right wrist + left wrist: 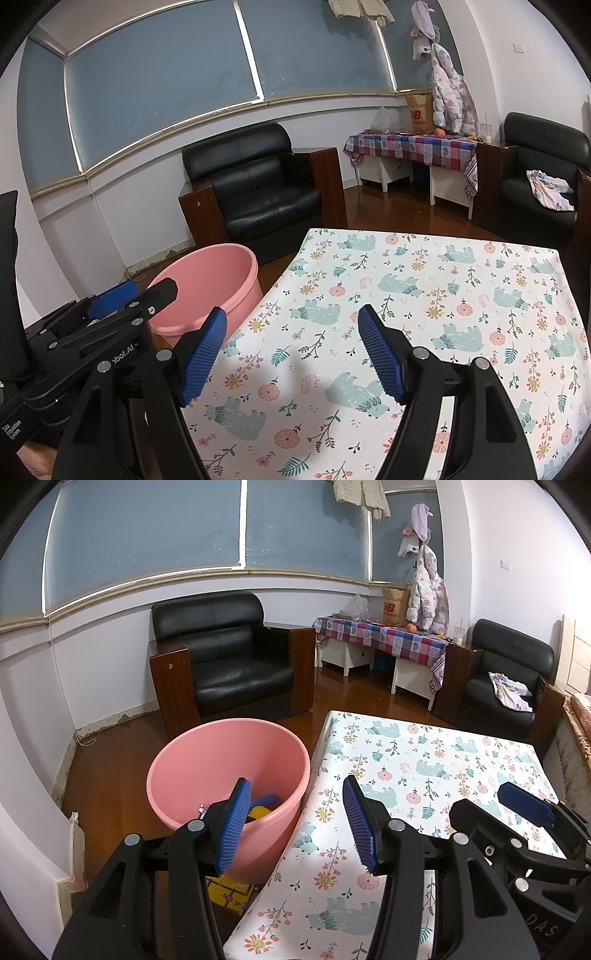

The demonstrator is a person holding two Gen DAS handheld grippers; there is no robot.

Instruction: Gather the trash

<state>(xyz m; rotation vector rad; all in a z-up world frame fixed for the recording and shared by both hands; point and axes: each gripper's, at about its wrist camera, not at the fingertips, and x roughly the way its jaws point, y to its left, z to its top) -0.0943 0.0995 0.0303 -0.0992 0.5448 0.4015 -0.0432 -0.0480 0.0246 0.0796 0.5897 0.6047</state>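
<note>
A pink plastic bucket (221, 760) stands on the floor left of the table; it also shows in the right wrist view (218, 280). Yellow and blue trash (262, 806) lies inside it, partly hidden by my finger. My left gripper (295, 823) is open and empty, over the table's left edge beside the bucket. My right gripper (291, 350) is open and empty above the floral tablecloth (424, 295). Each gripper shows in the other's view: the right one (517, 812), the left one (122, 295).
The table with the bear-and-flower cloth (424, 768) fills the right. Black armchairs (229, 657) (535, 173) stand behind. A checked-cloth side table (384, 635) with bags sits against the far wall. A yellow box (229, 893) lies on the floor below the bucket.
</note>
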